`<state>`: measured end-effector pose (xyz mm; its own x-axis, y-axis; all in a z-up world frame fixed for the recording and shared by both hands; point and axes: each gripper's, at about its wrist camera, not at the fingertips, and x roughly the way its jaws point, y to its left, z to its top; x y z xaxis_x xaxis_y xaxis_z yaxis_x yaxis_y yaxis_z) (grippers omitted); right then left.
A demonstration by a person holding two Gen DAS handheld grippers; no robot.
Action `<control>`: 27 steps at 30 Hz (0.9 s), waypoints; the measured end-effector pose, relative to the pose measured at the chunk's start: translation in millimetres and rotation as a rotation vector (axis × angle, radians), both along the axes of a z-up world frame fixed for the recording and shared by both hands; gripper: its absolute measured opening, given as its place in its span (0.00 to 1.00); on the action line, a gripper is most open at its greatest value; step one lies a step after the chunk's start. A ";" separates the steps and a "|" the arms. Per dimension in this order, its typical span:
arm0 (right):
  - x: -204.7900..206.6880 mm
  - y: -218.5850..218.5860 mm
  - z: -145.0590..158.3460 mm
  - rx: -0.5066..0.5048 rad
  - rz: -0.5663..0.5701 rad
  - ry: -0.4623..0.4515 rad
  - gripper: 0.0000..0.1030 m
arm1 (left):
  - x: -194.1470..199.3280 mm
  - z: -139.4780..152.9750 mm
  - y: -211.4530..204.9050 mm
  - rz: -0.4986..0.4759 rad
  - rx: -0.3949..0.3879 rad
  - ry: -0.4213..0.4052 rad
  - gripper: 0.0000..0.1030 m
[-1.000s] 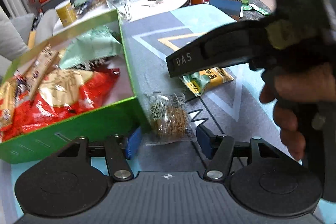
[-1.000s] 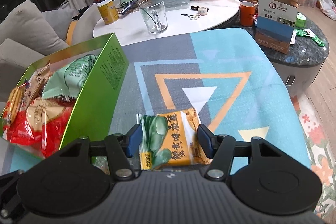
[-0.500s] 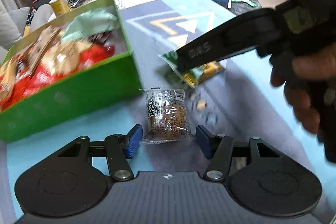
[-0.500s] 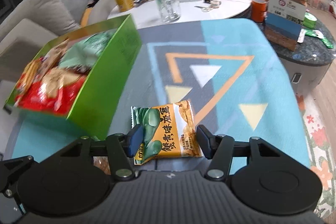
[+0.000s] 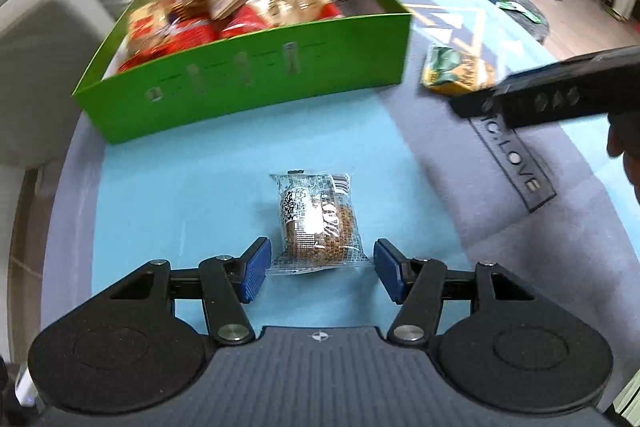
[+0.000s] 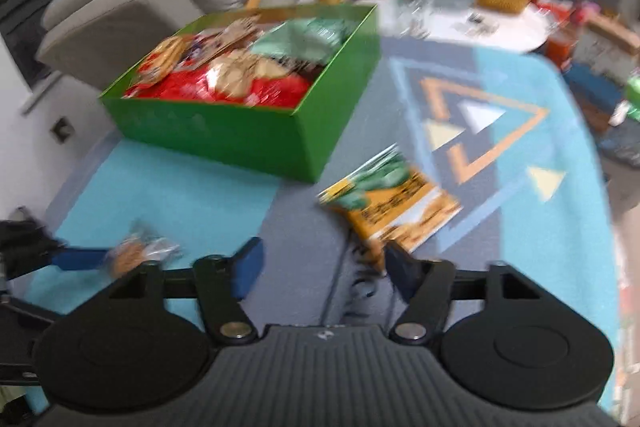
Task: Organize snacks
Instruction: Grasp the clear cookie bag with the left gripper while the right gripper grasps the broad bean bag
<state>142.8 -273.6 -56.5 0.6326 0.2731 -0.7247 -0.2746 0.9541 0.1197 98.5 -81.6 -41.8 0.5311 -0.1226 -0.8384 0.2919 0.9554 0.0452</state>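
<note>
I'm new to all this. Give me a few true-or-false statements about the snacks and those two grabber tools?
1. The green box already holds snack packets. True.
2. The clear-wrapped cookie lies inside the box. False: it lies on the mat, in front of the left gripper.
3. The yellow-green packet is clamped by the right gripper. False: it lies on the mat beyond the fingers, whose gap is widening with nothing in it.
4. The yellow-green packet lies outside the box. True.

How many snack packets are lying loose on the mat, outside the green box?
2: a clear-wrapped brown biscuit packet on the light blue patch, and an orange-and-green foil packet near the green cardboard box corner. None seem hidden.
</note>
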 end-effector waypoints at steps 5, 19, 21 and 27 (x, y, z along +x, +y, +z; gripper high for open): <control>18.2 -13.6 3.5 -0.057 0.028 -0.061 0.83 | 3.7 -2.2 1.6 0.013 -0.005 0.003 0.53; 45.9 0.6 -25.0 -0.204 0.280 0.004 0.83 | 22.8 -6.1 -0.8 0.090 -0.035 0.023 0.52; 48.3 -4.0 -24.1 -0.165 0.256 0.021 0.83 | 24.6 -6.9 1.7 0.107 -0.047 0.027 0.49; 45.2 -0.8 -17.2 -0.177 0.211 0.041 0.64 | 25.4 -5.0 4.0 0.117 -0.042 0.025 0.35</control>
<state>188.0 -274.5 -73.7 0.5446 0.2625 -0.7966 -0.4679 0.8833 -0.0289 123.9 -77.6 -46.8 0.5226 -0.0968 -0.8471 0.1790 0.9838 -0.0020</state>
